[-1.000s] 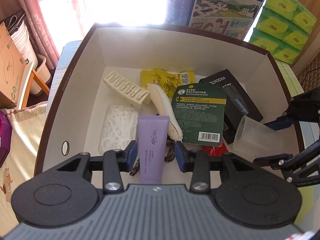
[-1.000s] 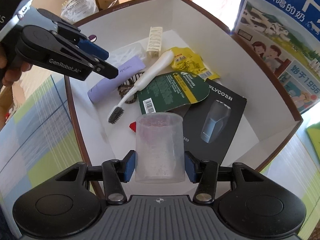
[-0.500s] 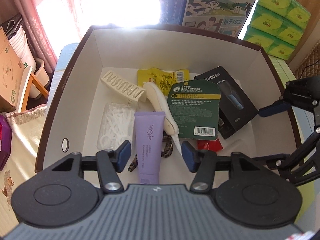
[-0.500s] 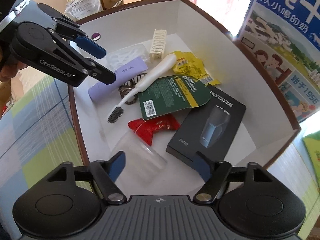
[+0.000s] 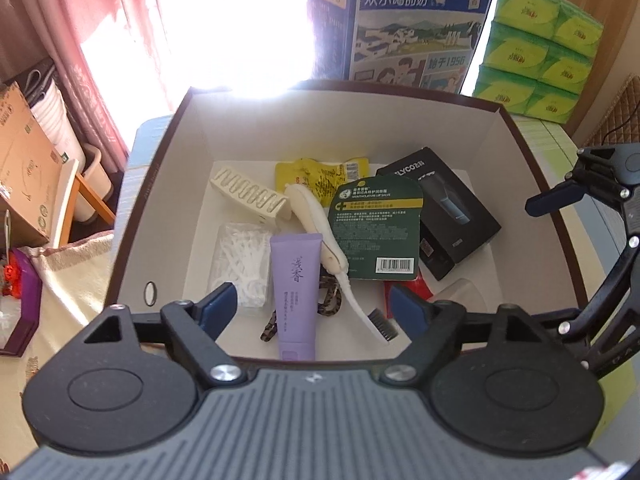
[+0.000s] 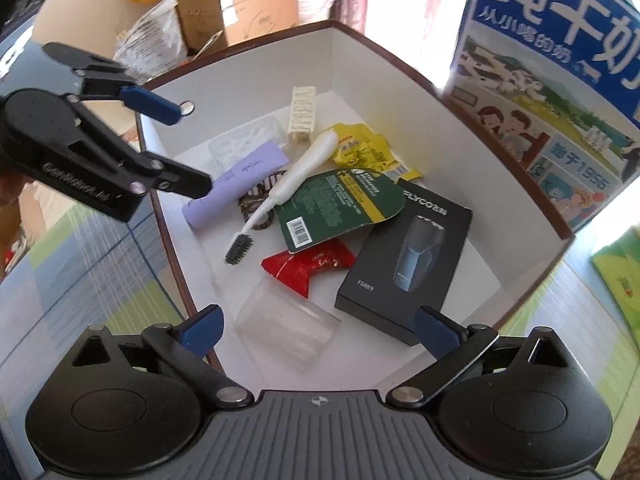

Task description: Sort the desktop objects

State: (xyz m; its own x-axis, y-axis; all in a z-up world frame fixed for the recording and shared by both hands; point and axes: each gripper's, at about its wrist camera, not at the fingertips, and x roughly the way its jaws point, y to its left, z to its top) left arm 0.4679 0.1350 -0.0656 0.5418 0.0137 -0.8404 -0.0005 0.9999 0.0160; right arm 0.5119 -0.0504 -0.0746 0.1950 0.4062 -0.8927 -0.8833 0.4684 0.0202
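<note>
2 grippers: both hang over the white box, fingers pointing down into it.
Left gripper: jaws opening, nothing pressed between them; the purple tube lies flat on the box floor below the gap.
Right gripper: jaws opening and already spread wide, holding nothing; the clear cup lies on its side on the box floor below the gap, free of both pads.
Box floor, near side: a white toothbrush runs diagonally, bristles toward the near wall, just beside the tube; a leopard-print hair clip lies under the toothbrush.
Box floor, middle: a green card pack lies over a red packet and over a corner of the black shaver box.
Box floor, far side: a cream comb-like holder, a yellow sachet and a clear bag of floss picks.
Behind the box: a blue milk carton stands upright, with green tissue packs stacked to its right.
</note>
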